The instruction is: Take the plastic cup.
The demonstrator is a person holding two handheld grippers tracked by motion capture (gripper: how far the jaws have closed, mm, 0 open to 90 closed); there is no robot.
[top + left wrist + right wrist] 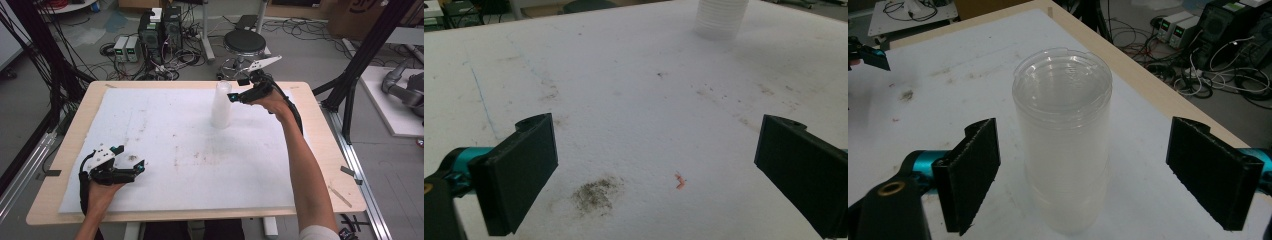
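A tall stack of clear plastic cups [221, 106] stands upright on the white foam sheet [165, 145] at the far middle of the table. My right gripper [234, 95] hovers at the stack's top, jaws spread wide. In the right gripper view the stack of cups [1064, 145] stands between the open right gripper [1100, 175] jaws, touching neither. My left gripper [131, 159] rests open near the front left of the sheet. In the left gripper view the open left gripper [656, 170] has nothing between its jaws, and the cup stack [720, 17] shows far off at the top.
The foam sheet carries a dark smudge [596, 192] and a small orange speck [680, 181] near my left gripper. The wooden table edge [1128, 65] runs just behind the cups. A black stool [245, 42] and computers with cables [160, 32] stand on the floor beyond.
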